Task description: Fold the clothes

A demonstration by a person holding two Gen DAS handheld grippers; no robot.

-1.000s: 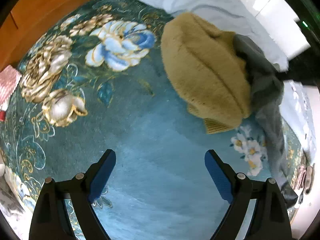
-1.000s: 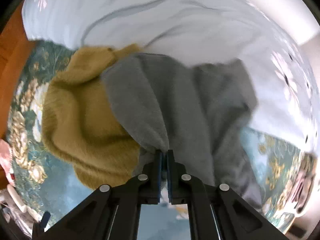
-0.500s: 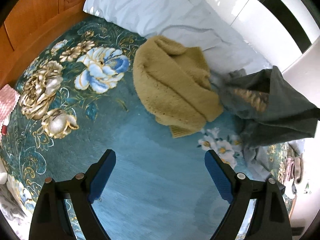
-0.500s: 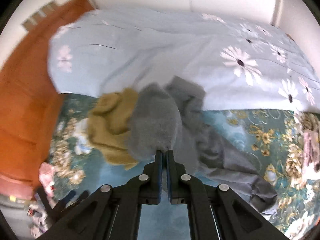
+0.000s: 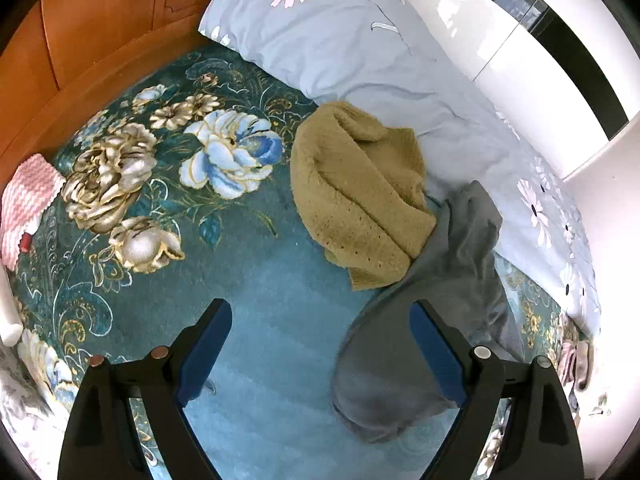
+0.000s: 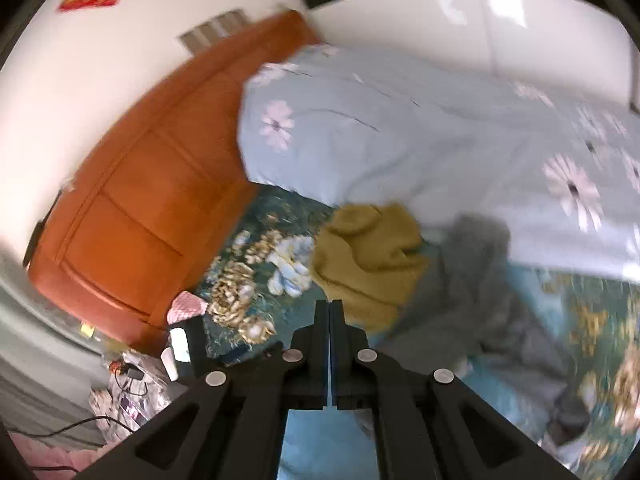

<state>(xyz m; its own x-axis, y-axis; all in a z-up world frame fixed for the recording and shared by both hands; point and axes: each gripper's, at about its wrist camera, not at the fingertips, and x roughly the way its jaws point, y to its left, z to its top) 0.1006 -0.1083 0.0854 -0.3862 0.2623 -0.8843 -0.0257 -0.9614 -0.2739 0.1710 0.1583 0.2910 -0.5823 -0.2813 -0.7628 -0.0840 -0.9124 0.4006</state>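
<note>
A grey garment (image 5: 440, 300) lies stretched across the teal floral bedspread (image 5: 140, 200), its near end bunched by my left gripper's right finger. A mustard knit sweater (image 5: 360, 200) lies crumpled beside it. My left gripper (image 5: 320, 348) is open and empty above the bedspread, the grey garment just to its right. My right gripper (image 6: 329, 316) is shut, raised high; the grey garment (image 6: 480, 288) trails below and to its right, and whether fabric sits between its fingers is hidden. The sweater also shows in the right wrist view (image 6: 368, 264).
A light blue daisy duvet (image 5: 380, 60) is heaped along the far side. An orange wooden headboard (image 6: 140, 208) stands at the left. A pink knit item (image 5: 28, 200) lies at the left edge. Clutter (image 6: 132, 380) lies on the floor by the bed.
My right gripper has lifted and pulled back, dragging the grey garment off the sweater and out toward the near side. The left gripper has stayed open and risen slightly.
</note>
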